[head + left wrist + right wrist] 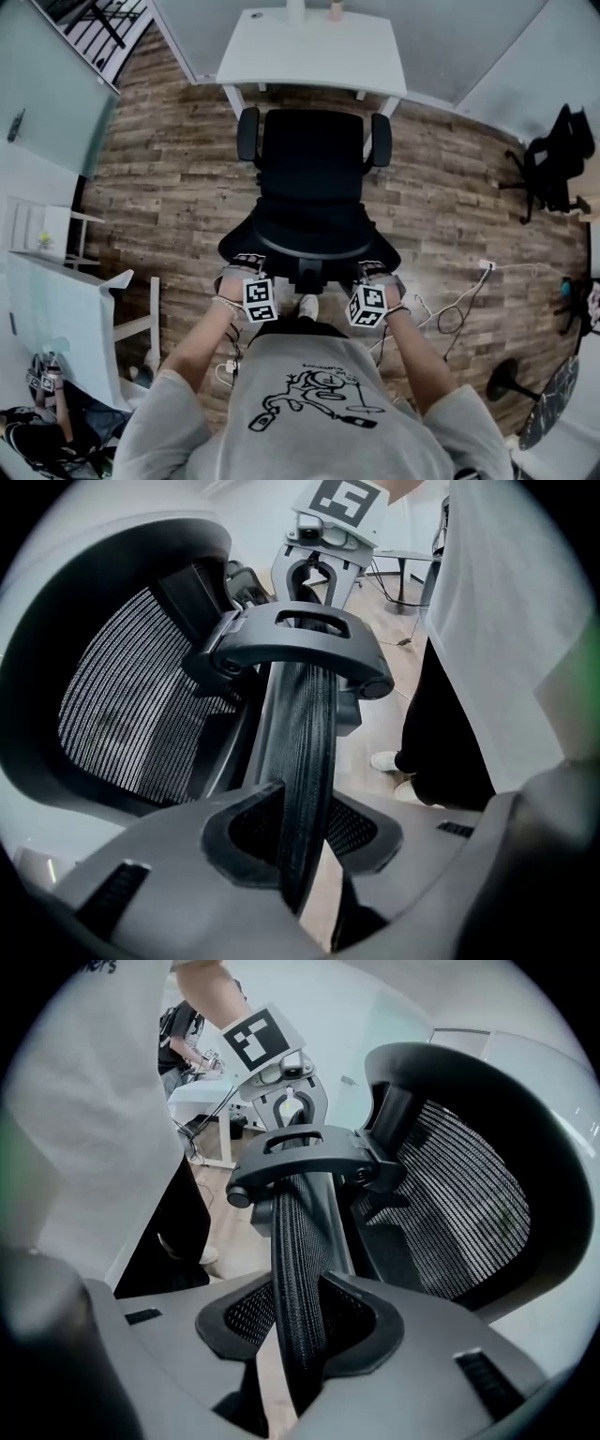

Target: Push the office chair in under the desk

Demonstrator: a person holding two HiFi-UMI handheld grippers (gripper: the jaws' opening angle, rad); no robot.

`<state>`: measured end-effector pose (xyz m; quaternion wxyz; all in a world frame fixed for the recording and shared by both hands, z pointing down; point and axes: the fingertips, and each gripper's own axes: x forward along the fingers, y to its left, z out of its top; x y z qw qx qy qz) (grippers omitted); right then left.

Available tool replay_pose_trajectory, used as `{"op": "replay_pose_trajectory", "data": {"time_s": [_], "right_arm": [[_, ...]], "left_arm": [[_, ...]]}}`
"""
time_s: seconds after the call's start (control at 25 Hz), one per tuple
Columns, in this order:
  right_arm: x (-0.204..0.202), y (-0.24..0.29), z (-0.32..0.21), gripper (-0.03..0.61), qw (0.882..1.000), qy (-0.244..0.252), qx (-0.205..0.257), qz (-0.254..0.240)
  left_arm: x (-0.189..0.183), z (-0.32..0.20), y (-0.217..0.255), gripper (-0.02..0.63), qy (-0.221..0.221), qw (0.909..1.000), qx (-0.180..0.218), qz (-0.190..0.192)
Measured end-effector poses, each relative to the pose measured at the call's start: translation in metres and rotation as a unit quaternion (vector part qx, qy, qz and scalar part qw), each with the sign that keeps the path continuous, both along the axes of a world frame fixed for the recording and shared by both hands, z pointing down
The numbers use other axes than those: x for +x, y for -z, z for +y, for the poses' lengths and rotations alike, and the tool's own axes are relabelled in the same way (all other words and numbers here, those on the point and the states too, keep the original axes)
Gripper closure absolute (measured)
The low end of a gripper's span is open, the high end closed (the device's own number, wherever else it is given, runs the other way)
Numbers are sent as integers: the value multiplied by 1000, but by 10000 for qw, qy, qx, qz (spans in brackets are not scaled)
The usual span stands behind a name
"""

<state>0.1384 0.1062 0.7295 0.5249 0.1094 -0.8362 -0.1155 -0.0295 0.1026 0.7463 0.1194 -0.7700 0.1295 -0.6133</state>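
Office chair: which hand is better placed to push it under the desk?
Neither clearly: left tongs and right tongs both clamp the backrest rim, evenly spaced, square to the desk. Probably push with both.

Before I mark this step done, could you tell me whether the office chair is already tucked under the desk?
No, the office chair stands wholly in front of the desk.

No word, brand or number can be read: the lettering printed on the near grey shirt is too small to be made out, and only black-and-white square patterns are carried on the left gripper and right gripper.
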Motion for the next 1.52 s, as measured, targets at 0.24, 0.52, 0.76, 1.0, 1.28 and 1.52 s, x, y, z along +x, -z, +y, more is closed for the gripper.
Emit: {"op": "replay_pose_trajectory", "data": {"time_s": [0.24,0.52,0.76,1.0,1.28,1.52], "right_arm": [[-3,-1,-31,434,10000,-35,25,-8],[-4,1,-64,434,10000,-10,30,0],[-11,1,-92,433,9999,-64,-73,-34],[-22,1,-122,433,9998,-121,-122,-51],[-36,0,-155,431,9992,-246,-298,-29],[-52,0,-183,431,9988,-356,-320,-50]], "left_arm": [[-2,-32,0,503,-7,9999,105,-22],[-4,-63,1,502,-39,9998,179,28],[-10,-96,3,500,-141,9994,314,56],[-20,-126,4,499,-193,9994,287,48],[-34,-163,3,495,-282,9992,280,107],[-50,-195,3,492,-363,9991,202,119]]}}
